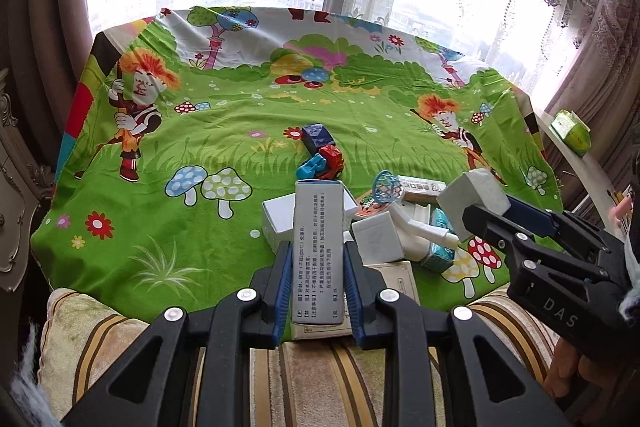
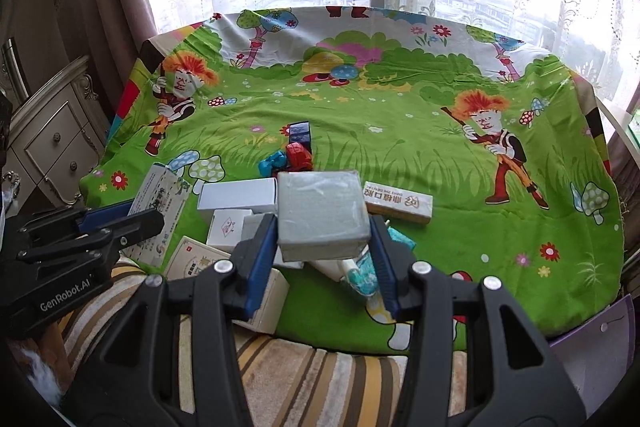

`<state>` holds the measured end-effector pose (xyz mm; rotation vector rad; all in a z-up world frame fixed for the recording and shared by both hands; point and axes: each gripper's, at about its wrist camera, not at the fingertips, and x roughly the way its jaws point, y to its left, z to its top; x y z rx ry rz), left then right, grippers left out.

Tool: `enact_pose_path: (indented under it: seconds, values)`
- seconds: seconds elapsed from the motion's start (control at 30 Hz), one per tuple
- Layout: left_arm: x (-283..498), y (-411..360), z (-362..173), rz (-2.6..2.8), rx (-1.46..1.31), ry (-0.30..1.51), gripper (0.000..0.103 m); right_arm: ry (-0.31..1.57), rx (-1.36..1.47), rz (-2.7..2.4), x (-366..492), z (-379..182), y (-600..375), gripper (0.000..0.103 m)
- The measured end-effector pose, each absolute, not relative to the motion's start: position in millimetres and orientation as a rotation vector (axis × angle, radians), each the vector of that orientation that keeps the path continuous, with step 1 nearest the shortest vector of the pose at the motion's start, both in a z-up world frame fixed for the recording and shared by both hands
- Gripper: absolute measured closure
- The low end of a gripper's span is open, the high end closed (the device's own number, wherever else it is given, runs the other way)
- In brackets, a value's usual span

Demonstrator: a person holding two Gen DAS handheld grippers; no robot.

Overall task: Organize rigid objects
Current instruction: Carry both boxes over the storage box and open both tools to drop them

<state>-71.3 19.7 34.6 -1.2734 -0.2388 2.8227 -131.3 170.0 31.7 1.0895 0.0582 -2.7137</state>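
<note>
White boxes crowd the cloth (image 1: 224, 131) w/ left claw (image 1: 316, 287) clamping tall carton (image 1: 318, 239), right claw (image 2: 324, 259) clamping grey block (image 2: 322, 215).

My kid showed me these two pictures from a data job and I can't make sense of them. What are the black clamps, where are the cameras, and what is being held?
These are hand-held grippers, one in each of a person's hands, with a wide-angle camera on each looking along its two fingers.

The left camera shows the left gripper shut on a tall grey box with printed text. The right gripper shows at its right edge.

The right camera shows that right gripper clamped on a grey square box.

Below lies a cartoon-print cloth with a heap of small boxes, a red and blue toy and a dark blue box.
</note>
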Motion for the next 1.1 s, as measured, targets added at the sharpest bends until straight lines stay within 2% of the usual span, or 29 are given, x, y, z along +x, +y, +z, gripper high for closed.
enact_pose_path:
  seconds: [1.1]
  values:
    - [-27.9, 211.8, 56.5, 2.341, -1.088, 0.036, 0.077, -0.315, 1.165, -3.08, -5.9, 42.3, 384.8, 0.053]
